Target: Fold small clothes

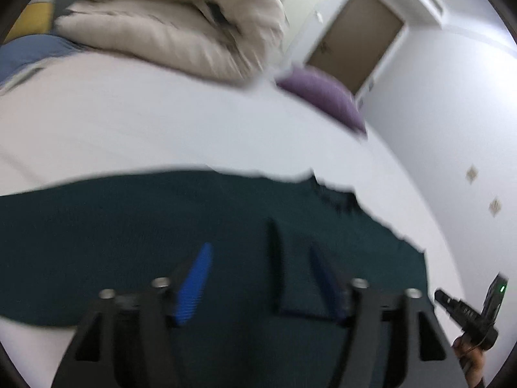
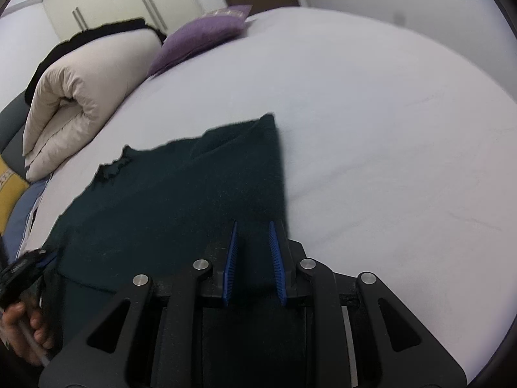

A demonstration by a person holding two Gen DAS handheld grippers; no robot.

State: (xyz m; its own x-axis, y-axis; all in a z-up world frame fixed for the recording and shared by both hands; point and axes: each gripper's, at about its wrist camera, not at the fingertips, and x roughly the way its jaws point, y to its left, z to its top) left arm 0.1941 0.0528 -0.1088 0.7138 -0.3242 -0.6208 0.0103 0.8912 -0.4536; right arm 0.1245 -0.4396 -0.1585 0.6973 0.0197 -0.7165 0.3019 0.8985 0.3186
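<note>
The dark teal knitted garment (image 2: pixel 181 194) lies spread on the white bed sheet (image 2: pixel 387 129), prob. laid flat so its edges can be picked up and folded over. Both tools sit at the near edge of the cloth, 1 at each side, which looks like the setup for lifting that edge w/ 2 corners at once.

The right gripper (image 2: pixel 253 226) has its 2 blue ribbed pads (image 2: pixel 231 258) set a narrow gap apart over the garment's right edge. Cloth shows between them, but whether they actually pinch it I can't tell. The left gripper (image 1: pixel 260 258) is spread wide, pads well apart, w/ the garment under and between them and a raised fold of cloth standing in the gap; nothing is clamped. The left view is motion-blurred.

Materials: the garment is a soft, matte, fuzzy knit w/ a ragged-looking far edge; it will likely drape and sag when lifted. The sheet is smooth and taut. At the far end sit a rolled cream quilted duvet (image 2: pixel 74 97), puffy w/ stitched channels, and a purple plush cushion (image 2: pixel 200 38), both well apart from the garment.
</note>
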